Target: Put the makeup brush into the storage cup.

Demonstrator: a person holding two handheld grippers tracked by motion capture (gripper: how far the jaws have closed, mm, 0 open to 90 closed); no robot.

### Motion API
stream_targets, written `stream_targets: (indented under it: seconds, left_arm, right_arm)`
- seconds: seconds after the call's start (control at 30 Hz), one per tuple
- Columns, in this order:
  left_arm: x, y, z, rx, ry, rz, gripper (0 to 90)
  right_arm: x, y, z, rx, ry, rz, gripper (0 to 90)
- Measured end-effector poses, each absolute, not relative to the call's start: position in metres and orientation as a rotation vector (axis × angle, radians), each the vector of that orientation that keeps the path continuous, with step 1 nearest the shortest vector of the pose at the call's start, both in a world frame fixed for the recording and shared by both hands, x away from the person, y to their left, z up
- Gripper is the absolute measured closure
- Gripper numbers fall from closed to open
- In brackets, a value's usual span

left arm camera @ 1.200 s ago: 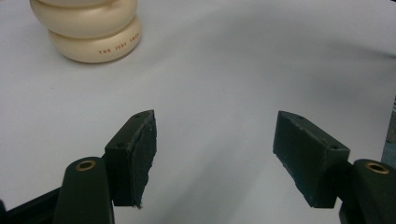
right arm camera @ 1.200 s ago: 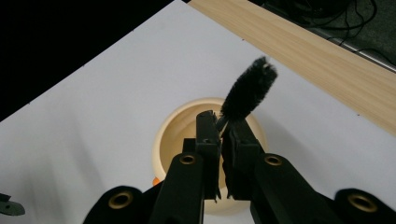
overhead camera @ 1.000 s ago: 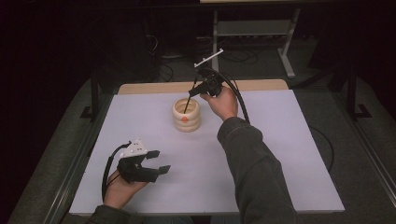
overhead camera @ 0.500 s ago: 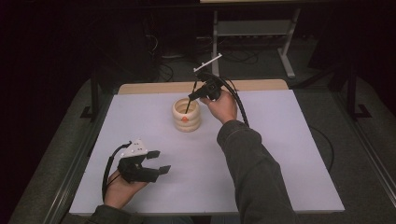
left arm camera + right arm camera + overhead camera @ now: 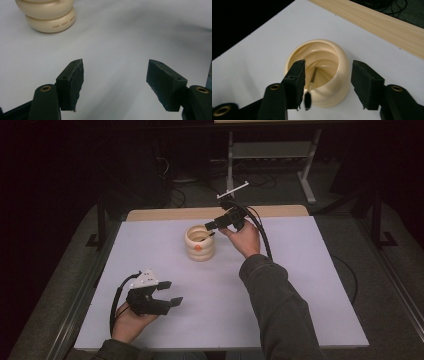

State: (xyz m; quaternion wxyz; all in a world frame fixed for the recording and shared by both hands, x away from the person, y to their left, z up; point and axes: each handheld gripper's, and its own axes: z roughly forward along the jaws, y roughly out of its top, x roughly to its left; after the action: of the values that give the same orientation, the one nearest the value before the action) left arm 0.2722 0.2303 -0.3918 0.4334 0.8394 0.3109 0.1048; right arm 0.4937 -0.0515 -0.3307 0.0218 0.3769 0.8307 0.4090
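A cream ribbed cup stands upright at the middle of the white table. My right gripper hovers just over its far-right rim, and its jaws have just been opening. In the right gripper view the gripper stands open above the cup. A thin stick with a dark fuzzy end leans inside the cup, its end beside one jaw and not pressed. My left gripper rests open and empty at the front left. In its own view the left gripper faces the cup.
A light wooden strip runs along the table's far edge. Behind it stand a metal frame and cables on a dark floor. The table drops off at both sides. A person's sleeve crosses the right front.
The right gripper's jaws have parted and let go of the stick, which now leans in the cup. The left hand has not moved.
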Motion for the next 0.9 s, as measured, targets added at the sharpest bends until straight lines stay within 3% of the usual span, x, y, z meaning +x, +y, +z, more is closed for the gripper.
stream_targets:
  seconds: [0.9]
  left_arm:
    - [0.273, 0.229, -0.393, 2.108, 0.786, 0.277, 27.8]
  right_arm:
    - [0.462, -0.098, -0.312, 1.097, 2.499, 1.372, 30.1]
